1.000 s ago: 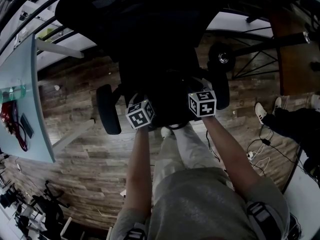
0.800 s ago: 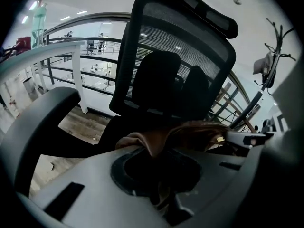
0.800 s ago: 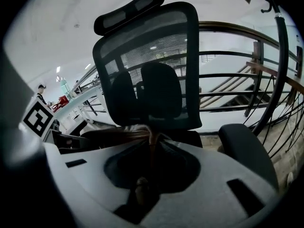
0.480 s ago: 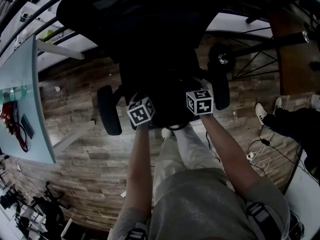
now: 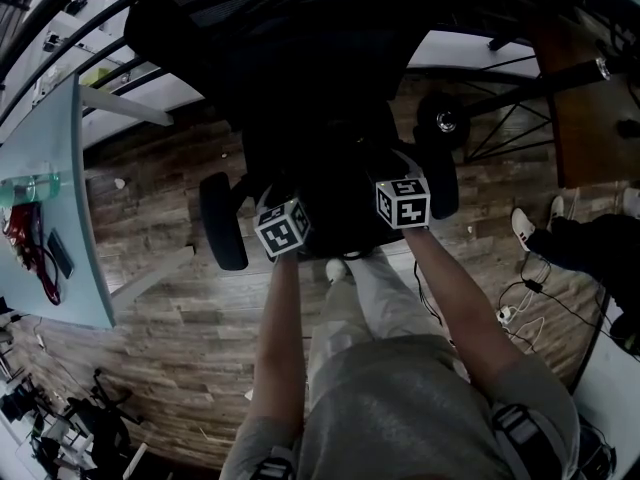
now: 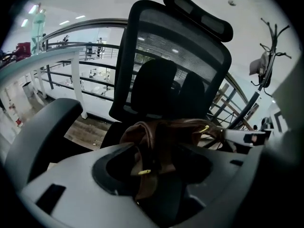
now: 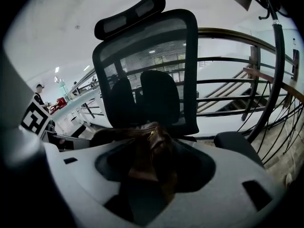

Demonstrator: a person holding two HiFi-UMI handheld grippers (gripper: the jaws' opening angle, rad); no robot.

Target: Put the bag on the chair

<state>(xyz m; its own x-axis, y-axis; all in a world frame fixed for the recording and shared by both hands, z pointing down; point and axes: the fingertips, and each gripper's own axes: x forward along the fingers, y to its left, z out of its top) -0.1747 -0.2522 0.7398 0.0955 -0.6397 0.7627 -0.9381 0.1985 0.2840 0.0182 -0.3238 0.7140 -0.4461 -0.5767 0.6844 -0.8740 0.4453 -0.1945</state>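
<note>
A black mesh-backed office chair [image 5: 300,58] stands in front of me. A brown leather bag [image 6: 161,139] rests on its seat; in the head view it is lost in the dark. My left gripper [image 6: 156,175] has just been opening. Its jaws stand wide with a brown strap lying loose between them. My right gripper [image 7: 152,184] has also just been opening, and the bag's folded leather [image 7: 147,156] sits in its gap without being pressed. Both grippers hover low over the seat, left gripper [image 5: 288,200] and right gripper [image 5: 388,173] side by side.
The chair's armrests [image 5: 220,223] flank the grippers. A glass desk [image 5: 70,168] with a red item [image 5: 20,233] is at the left. A railing runs behind the chair. Another person's legs and shoes [image 5: 560,233] and floor cables [image 5: 520,308] are at the right.
Both marker cubes stay in almost the same place over the seat. Only the view itself has shifted slightly.
</note>
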